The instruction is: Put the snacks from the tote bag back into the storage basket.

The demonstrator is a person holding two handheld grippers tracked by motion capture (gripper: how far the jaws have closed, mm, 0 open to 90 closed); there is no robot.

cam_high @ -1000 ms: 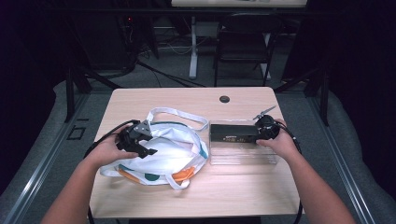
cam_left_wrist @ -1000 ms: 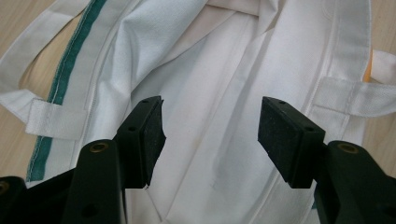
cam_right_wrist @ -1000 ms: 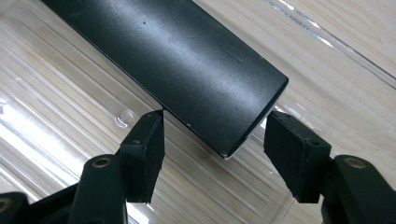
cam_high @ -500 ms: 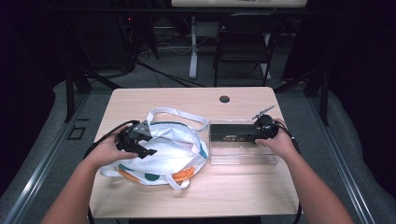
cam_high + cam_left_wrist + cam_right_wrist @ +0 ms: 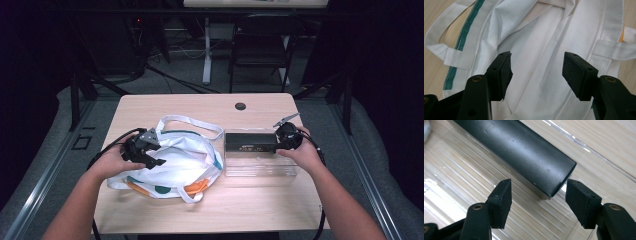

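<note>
Tabletop [image 5: 260,200]: pale wood, rectangular, a round dark grommet [image 5: 240,106] near the far edge; bare wood along the far strip and the near edge, little margin at the right edge beside the tray. Bag [image 5: 175,160]: white cloth tote, lying flat and crumpled on the left half, a green stripe along its rim, orange and green patches at its near edge; one strap looped toward the far side, the mouth facing the tray and just beside it. In the left gripper view the cloth shows soft folds and a stitched strap [image 5: 614,50]. Tray [image 5: 260,167]: clear ribbed plastic, shallow, right of centre, long axis across the tabletop. Box [image 5: 250,142]: long matte black block with a small pale label on its side, lying along the far side of the tray, long axis left to right, its right end toward the right hand; faint scuffs show in the right gripper view [image 5: 524,147]. Left tongs [image 5: 150,156]: over the bag, jaws wide apart, nothing between the pads but cloth below, none of it gripped. Right tongs [image 5: 272,146]: at the box's right end, jaws wide apart, the box's end corner reaching between the pads, which stand clear of it.
</note>
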